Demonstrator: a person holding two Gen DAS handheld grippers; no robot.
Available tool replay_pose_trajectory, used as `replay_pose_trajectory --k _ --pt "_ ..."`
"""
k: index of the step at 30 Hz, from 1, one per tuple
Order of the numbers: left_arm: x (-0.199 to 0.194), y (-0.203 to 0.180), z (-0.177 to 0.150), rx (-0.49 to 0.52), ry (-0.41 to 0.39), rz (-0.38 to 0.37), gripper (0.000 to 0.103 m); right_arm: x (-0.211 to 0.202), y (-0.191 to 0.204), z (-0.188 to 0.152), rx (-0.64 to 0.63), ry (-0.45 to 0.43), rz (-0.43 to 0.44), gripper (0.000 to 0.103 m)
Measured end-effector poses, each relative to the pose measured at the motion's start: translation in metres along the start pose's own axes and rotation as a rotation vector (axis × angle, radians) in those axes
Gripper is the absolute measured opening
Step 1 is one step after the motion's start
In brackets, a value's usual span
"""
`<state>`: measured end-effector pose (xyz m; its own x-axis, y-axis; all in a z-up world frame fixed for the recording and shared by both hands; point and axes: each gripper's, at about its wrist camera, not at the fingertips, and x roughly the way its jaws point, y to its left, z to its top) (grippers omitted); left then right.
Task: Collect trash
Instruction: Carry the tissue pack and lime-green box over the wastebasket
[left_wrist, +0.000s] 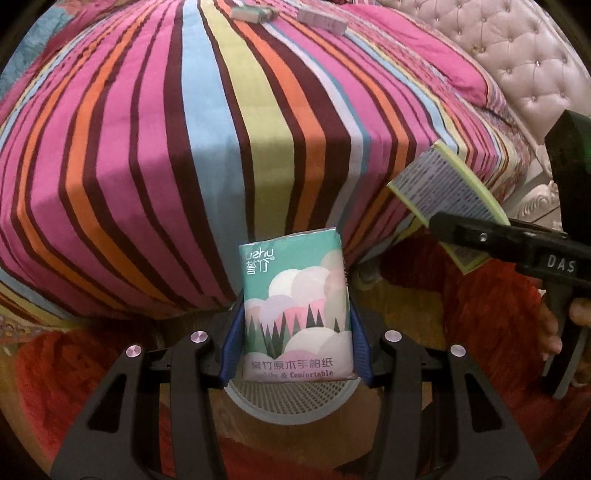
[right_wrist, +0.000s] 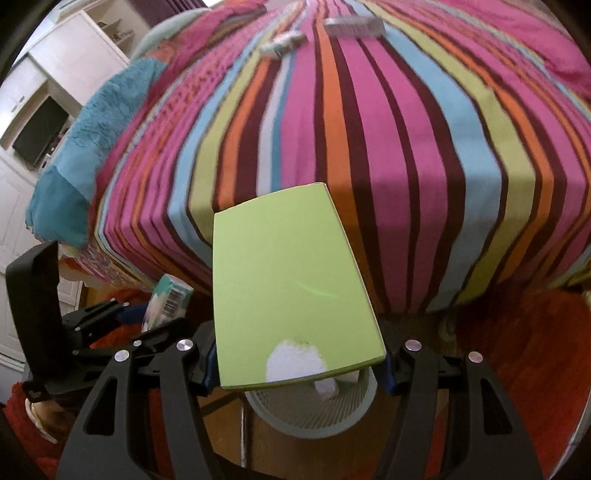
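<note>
While clamped in left hand-held gripper (left_wrist: 295, 332), tissue pack (left_wrist: 297, 306) stands long-axis forward directly over mesh wastebasket (left_wrist: 288, 400); right hand-held gripper (right_wrist: 299, 365) grips green box (right_wrist: 291, 284) likewise above rim.

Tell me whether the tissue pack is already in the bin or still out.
Out. The left claw is shut on the tissue pack, held above the mesh bin; its rim shows below the pack.

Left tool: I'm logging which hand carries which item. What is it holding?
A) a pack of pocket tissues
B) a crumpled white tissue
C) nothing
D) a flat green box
A: the left tool is clamped on the tissue pack, held above the mesh bin.
</note>
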<state>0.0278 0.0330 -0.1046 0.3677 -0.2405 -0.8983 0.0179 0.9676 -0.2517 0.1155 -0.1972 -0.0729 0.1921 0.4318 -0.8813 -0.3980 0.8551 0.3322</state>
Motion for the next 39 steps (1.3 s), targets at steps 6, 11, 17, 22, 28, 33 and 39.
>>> replay_pose_trajectory --k 6,11,17,22,28,33,39 --pt "0.013 -0.002 -0.007 0.004 0.061 0.011 0.048 0.021 -0.003 -0.013 0.025 0.1 -0.021 0.06" --pt "0.03 -0.002 -0.012 -0.007 0.151 0.014 0.048 0.038 -0.006 -0.021 0.05 0.186 -0.029 0.06" --pt "0.045 0.002 -0.017 -0.024 0.235 0.016 0.048 0.056 -0.012 -0.028 0.088 0.279 -0.017 0.06" --pt "0.06 0.002 -0.017 -0.043 0.3 0.01 0.048 0.072 -0.018 -0.034 0.128 0.351 0.008 0.06" --pt "0.08 0.006 -0.023 -0.056 0.386 -0.014 0.048 0.09 -0.029 -0.038 0.198 0.434 0.028 0.06" --pt "0.09 0.004 -0.029 -0.047 0.435 -0.011 0.048 0.103 -0.035 -0.041 0.255 0.476 0.024 0.06" --pt "0.101 0.0 -0.034 -0.028 0.495 -0.005 0.048 0.118 -0.031 -0.04 0.273 0.512 0.009 0.06"
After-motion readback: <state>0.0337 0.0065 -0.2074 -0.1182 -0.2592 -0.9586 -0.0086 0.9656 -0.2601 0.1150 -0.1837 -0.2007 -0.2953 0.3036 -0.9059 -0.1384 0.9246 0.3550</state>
